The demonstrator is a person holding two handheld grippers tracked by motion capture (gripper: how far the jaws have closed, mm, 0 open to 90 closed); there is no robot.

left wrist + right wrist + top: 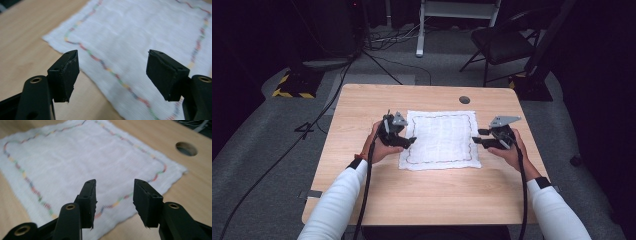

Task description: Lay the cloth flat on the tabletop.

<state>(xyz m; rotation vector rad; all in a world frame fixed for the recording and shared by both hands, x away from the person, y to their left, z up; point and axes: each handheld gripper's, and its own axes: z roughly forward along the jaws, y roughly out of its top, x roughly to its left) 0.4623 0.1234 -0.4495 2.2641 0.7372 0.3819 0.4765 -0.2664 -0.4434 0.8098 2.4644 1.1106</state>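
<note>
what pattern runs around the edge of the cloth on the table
The white cloth has a wavy stitched line of many colours just inside its edge, clearest in the right gripper view.

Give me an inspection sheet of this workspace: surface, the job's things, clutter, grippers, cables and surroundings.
Surface: wooden table, round hole near the far edge.
Job's things: white cloth with a wavy coloured border, spread flat mid-table.
Clutter: nothing seen.
Grippers: left gripper at the cloth's left edge, right gripper at its right edge; both have jaws open, nothing between them.
Cables: one trails from each gripper back along the forearm; more lie on the floor beyond the table.
Surroundings: dark room, grey floor, folding chair, yellow-black striped base.
</note>
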